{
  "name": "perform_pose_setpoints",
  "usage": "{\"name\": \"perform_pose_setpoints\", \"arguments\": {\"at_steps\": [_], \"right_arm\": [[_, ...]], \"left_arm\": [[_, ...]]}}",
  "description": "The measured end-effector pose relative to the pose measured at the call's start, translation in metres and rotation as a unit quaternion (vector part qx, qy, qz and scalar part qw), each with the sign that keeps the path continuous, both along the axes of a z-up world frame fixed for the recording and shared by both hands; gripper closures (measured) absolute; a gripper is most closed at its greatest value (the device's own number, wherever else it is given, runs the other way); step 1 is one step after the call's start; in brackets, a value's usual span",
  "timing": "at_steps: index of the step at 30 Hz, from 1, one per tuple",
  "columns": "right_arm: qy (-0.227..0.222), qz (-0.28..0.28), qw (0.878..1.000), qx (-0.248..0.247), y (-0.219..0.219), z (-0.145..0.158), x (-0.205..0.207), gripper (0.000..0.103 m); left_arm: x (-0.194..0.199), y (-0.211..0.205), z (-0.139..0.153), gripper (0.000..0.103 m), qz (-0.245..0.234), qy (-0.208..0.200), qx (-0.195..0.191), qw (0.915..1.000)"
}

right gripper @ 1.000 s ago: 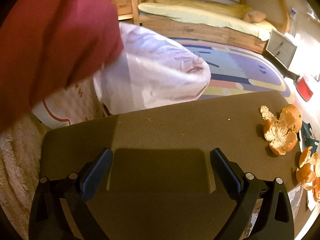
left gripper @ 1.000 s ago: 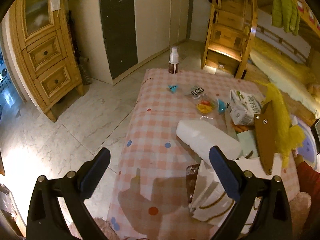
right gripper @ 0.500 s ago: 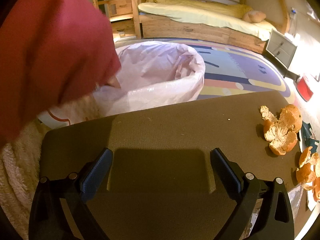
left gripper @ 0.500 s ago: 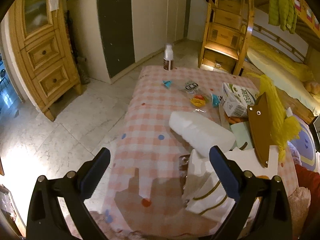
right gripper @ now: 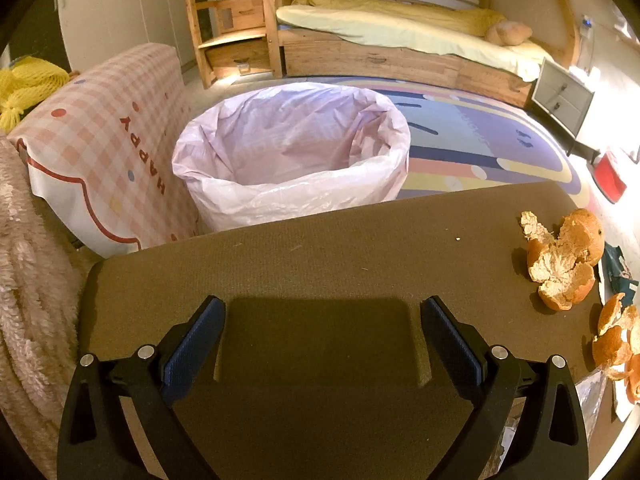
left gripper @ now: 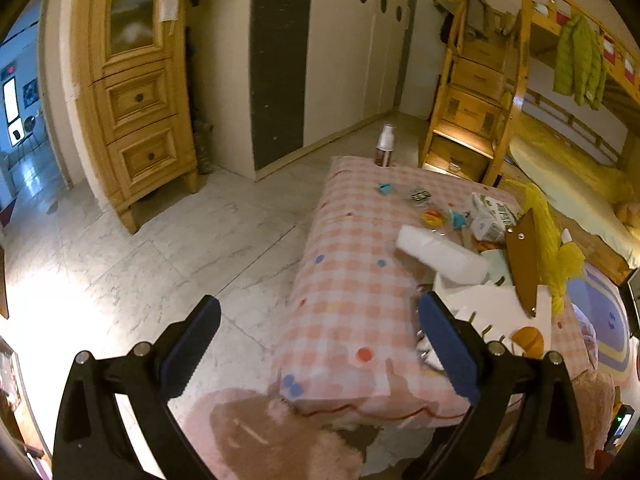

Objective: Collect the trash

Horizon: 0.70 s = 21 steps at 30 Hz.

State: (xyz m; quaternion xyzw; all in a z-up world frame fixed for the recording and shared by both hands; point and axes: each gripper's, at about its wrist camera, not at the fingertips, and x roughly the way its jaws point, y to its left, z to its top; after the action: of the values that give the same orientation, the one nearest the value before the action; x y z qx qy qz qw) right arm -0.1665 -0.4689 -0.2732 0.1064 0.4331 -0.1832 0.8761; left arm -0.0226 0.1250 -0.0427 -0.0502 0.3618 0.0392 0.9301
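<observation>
Your right gripper (right gripper: 320,336) is spread wide and holds nothing, hovering over the brown surface (right gripper: 320,248). The orange peels (right gripper: 560,260) lie well off to its right on that surface, and the lined trash bin (right gripper: 292,156) stands ahead, just beyond the edge. Your left gripper (left gripper: 320,340) is likewise released and empty above the checkered table (left gripper: 352,280), with the wrappers (left gripper: 432,216) far ahead of it.

This is a home, a child's bedroom: a wooden bunk bed (right gripper: 400,40) with stair drawers (left gripper: 472,100), a colourful rug (right gripper: 500,148), a white wardrobe (left gripper: 340,60) and a pine cabinet (left gripper: 136,100).
</observation>
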Motion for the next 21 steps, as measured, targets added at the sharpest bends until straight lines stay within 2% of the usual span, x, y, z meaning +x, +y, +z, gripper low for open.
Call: {"name": "perform_pose_setpoints", "arguments": {"at_steps": [12, 21], "right_arm": [[0.000, 0.000, 1.000, 0.000, -0.001, 0.000, 0.000, 0.006], [0.000, 0.000, 1.000, 0.000, 0.000, 0.000, 0.000, 0.006]], "left_arm": [[-0.024, 0.036, -0.001, 0.007, 0.038, -0.005, -0.015, 0.9992], [-0.021, 0.027, 0.002, 0.007, 0.020, -0.010, -0.011, 0.9997]]}}
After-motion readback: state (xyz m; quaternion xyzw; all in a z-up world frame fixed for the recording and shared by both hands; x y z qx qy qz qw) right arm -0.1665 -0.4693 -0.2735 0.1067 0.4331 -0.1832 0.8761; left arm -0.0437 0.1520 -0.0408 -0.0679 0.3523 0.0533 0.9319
